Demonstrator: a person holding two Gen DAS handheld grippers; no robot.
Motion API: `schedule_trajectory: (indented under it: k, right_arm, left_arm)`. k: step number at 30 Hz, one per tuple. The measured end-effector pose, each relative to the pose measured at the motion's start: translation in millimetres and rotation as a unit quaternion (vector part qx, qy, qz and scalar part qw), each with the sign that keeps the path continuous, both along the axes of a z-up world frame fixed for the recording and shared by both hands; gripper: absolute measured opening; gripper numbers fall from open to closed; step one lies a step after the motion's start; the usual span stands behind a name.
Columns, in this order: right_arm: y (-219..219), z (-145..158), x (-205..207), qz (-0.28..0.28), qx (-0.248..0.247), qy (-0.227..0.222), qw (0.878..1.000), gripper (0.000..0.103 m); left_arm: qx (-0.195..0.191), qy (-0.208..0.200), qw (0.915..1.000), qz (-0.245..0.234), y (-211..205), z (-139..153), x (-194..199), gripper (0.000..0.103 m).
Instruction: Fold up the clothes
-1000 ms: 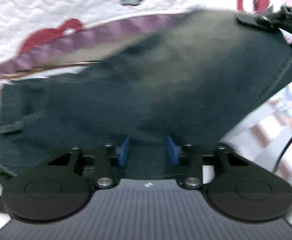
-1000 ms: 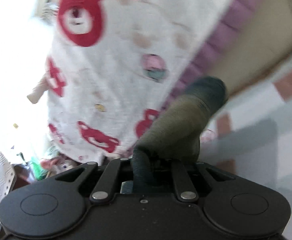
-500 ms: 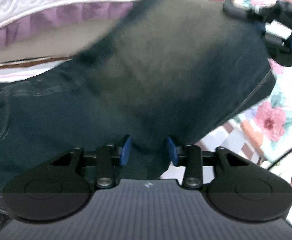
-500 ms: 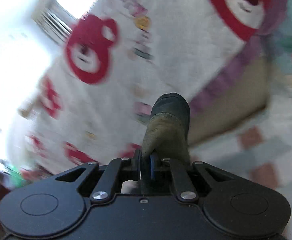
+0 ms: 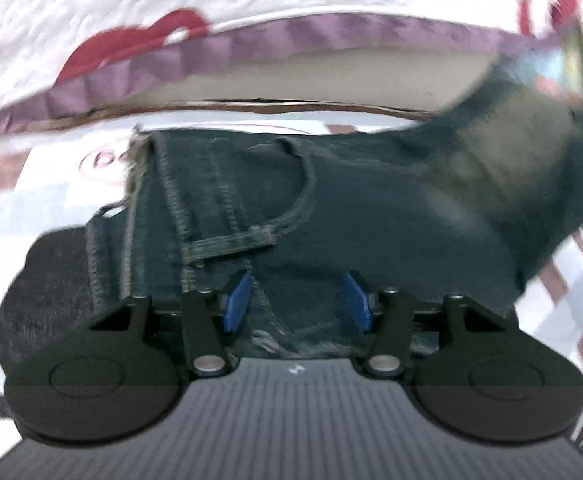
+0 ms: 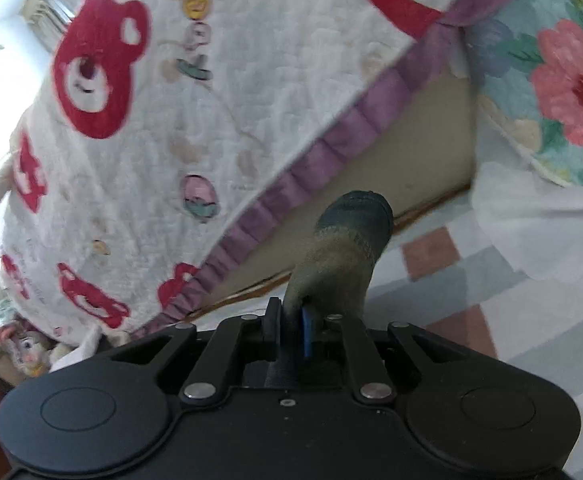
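Denim, dark blue with pale stitching, filled the middle of the left wrist view: the jeans [image 5: 331, 208] lay spread over a pink-and-white checked sheet [image 5: 15, 200], their frayed edge toward 10 o'clock and a curved pocket seam near the centre. At 6 o'clock the left gripper [image 5: 297, 300] had its blue pads [image 5: 237, 300] set apart, with denim bunched in the gap between them (whether they pressed the cloth could not be told from this view). From there the fabric rose, blurred, toward 2 o'clock. Above it, from 9 to 2 o'clock, ran the purple ruffled border of a white quilt with red bear prints [image 5: 91, 12]. In the right wrist view that quilt [image 6: 195, 112] covered the frame from 9 to 12 o'clock. The right gripper [image 6: 289, 330] sat at 6 o'clock, its pads squeezed close on a narrow fold of the jeans [image 6: 343, 248], which stood up from the jaws as a faded, rounded hump. A floral blanket [image 6: 563, 80] lay at 2 o'clock, and the checked sheet [image 6: 471, 292] stretched toward 4 o'clock.
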State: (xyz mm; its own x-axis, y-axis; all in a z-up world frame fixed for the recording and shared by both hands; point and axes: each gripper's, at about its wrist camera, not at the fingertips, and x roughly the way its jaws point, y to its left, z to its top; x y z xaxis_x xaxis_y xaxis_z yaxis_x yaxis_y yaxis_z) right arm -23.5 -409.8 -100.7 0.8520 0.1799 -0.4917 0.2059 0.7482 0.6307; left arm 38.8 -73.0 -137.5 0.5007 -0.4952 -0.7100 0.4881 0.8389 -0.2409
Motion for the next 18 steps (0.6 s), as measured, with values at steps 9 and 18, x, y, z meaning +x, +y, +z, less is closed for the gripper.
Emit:
schedule_trajectory:
  k: [9, 18]
  right_arm:
    - [-26.2, -59.7, -15.9, -0.026, 0.027, 0.043, 0.998, 0.041]
    - [-34.6, -83.6, -12.4, -0.025, 0.003, 0.063, 0.998, 0.043]
  left_arm:
    - [-0.050, 0.011, 0.9970, 0.058, 40.2, 7.6, 31.6, 0.061]
    - [-0.023, 0.023, 0.9995, -0.004, 15.4, -3.9, 80.5, 0.070]
